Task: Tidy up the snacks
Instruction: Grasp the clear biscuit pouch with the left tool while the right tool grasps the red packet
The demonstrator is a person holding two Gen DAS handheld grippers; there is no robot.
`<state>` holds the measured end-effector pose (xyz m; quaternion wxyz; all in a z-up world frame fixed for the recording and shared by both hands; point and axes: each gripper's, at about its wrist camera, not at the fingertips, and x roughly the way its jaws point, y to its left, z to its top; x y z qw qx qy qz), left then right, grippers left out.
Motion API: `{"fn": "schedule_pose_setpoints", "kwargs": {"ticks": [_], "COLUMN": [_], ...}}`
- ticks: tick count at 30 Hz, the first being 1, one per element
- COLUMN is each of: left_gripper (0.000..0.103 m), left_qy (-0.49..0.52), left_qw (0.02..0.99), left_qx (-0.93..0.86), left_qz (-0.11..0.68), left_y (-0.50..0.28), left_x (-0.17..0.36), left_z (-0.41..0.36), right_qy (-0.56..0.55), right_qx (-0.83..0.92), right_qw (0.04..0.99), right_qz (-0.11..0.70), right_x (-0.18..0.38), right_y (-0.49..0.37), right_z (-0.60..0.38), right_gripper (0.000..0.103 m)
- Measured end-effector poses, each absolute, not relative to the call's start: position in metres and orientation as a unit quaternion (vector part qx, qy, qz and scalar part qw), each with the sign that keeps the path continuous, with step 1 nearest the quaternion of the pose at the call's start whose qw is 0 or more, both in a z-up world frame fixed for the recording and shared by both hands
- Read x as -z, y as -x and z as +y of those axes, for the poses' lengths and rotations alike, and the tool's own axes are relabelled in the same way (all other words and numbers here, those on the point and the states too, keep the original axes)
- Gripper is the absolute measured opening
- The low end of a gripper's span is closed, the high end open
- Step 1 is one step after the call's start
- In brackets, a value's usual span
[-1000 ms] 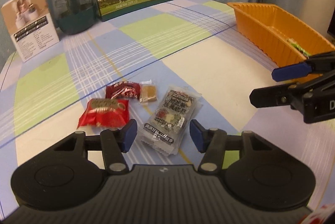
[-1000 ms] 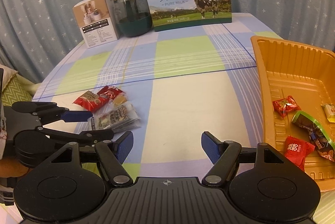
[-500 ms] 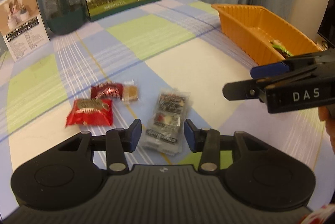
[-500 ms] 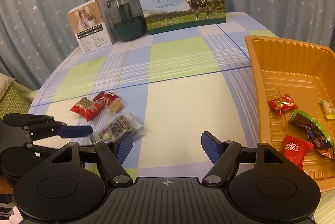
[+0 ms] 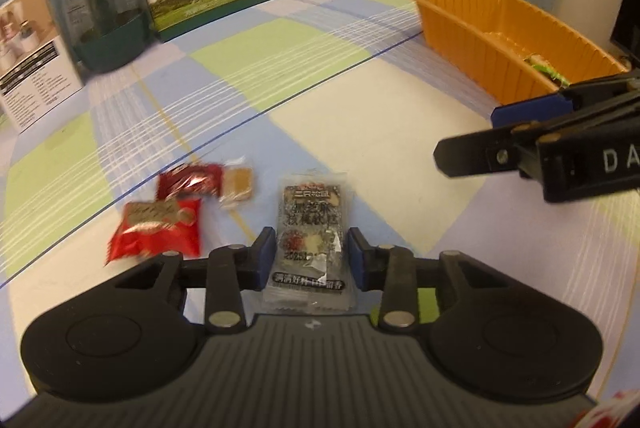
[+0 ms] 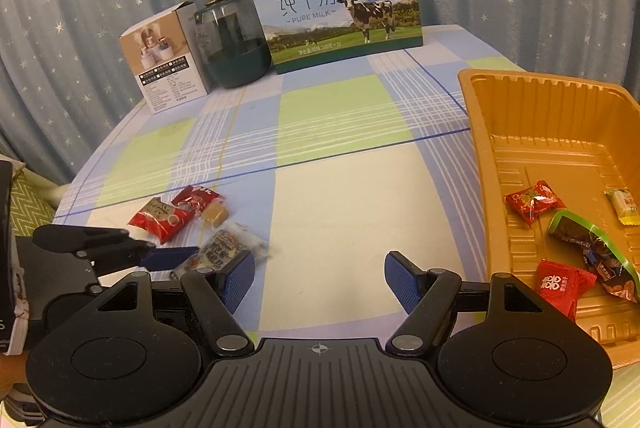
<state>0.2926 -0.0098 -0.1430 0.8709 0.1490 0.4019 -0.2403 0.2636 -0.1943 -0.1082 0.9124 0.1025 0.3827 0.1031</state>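
My left gripper is shut on a clear packet with dark print, gripping its sides; the packet also shows in the right wrist view. Left of it on the checked cloth lie a red packet, a darker red packet and a small tan sweet. The orange tray at the right holds several wrapped snacks, among them a red one and a green-edged one. My right gripper is open and empty above the cloth, left of the tray.
At the back of the table stand a milk carton box, a dark glass jar and a small white box. A starred curtain hangs behind. The table's left edge drops off near the loose snacks.
My left gripper moved forward over the clear packet and closed its fingers on the packet's sides. The right gripper stayed open and shifted slightly.
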Motion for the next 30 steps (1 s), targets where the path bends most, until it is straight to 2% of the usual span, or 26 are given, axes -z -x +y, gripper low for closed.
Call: {"fn": "schedule_pose_setpoints", "kwargs": {"ticks": [9,16,17,19,20,30], "left_gripper": [0.034,0.034,0.034,0.034,0.034,0.034], "left_qy": [-0.124,-0.083,-0.070,-0.047,-0.037,-0.011], "left_qw": [0.902,0.923,0.924,0.925,0.926,0.929], "left_qx": [0.164,0.023,0.011,-0.002,-0.004,0.000], "left_qz": [0.379,0.375,0.376,0.377,0.377,0.370], "left_y": [-0.259,-0.262,-0.263,-0.265,-0.265,-0.265], "left_x": [0.106,0.102,0.103,0.104,0.104,0.102], "left_z": [0.047,0.099,0.105,0.113,0.116,0.116], "right_qy": [-0.077,-0.026,-0.019,0.003,0.013,0.094], "right_qx": [-0.162,-0.262,-0.277,-0.296,-0.303,-0.356], "right_qw": [0.911,0.903,0.900,0.896,0.894,0.865], "right_qz": [0.372,0.340,0.337,0.332,0.331,0.340], "right_x": [0.107,0.105,0.105,0.107,0.108,0.132], "right_y": [-0.273,-0.296,-0.301,-0.312,-0.318,-0.350], "right_z": [-0.168,-0.119,-0.112,-0.097,-0.089,-0.037], "right_gripper": [0.072,0.072,0.071,0.057,0.055,0.051]}}
